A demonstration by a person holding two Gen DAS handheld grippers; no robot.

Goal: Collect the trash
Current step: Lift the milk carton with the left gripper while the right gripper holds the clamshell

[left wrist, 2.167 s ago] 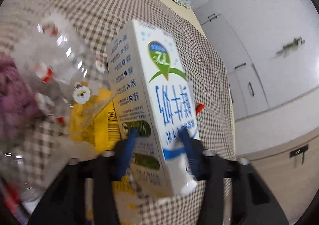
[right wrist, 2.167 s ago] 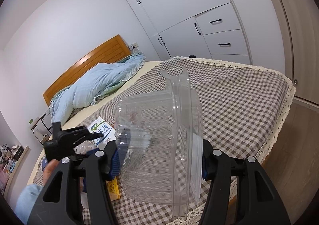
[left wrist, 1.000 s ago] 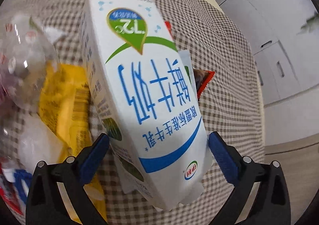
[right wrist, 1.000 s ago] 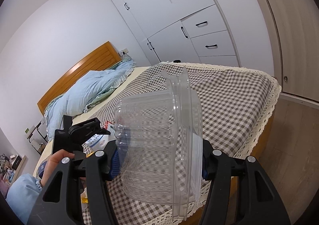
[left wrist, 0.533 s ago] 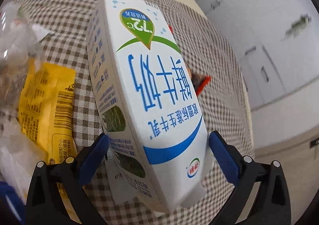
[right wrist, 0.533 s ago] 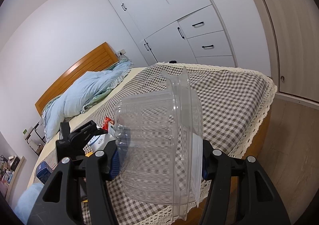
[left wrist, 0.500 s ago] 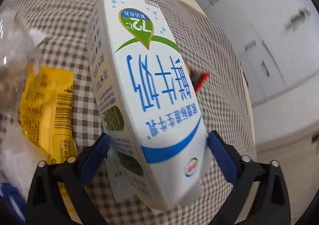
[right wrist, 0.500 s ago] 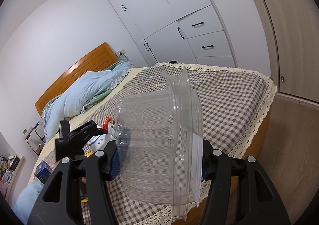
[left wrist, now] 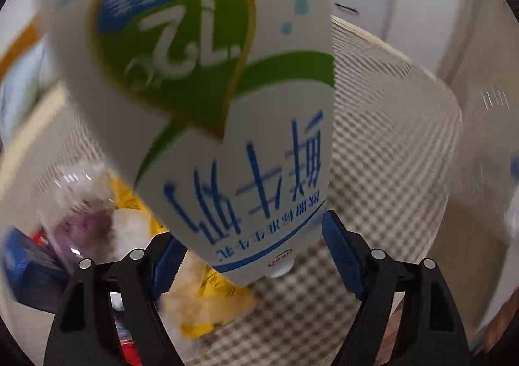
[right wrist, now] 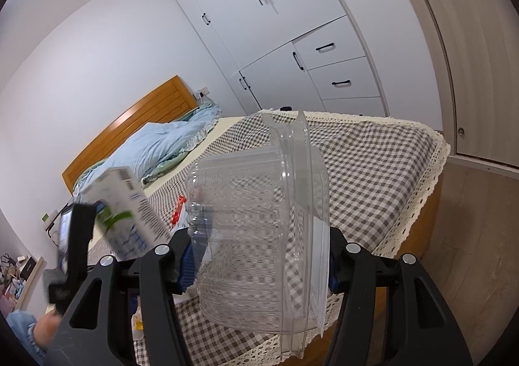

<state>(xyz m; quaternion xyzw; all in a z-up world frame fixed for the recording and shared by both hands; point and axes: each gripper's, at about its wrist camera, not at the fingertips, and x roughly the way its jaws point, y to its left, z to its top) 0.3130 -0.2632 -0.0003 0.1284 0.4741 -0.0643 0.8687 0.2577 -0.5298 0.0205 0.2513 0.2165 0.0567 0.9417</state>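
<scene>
Left wrist view: left gripper (left wrist: 249, 255) jaws closing around milk carton (left wrist: 207, 100), raised above checked tablecloth (left wrist: 389, 145); pad contact unclear through blur. Right gripper (right wrist: 259, 265) clamps clear plastic container (right wrist: 259, 229) over the tablecloth's lace edge.

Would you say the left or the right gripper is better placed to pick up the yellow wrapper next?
Neither is free yet. The left gripper, closing around the milk carton, hangs right above the yellow wrapper; the right gripper is clamped on the clear container. Left, probably.
</scene>
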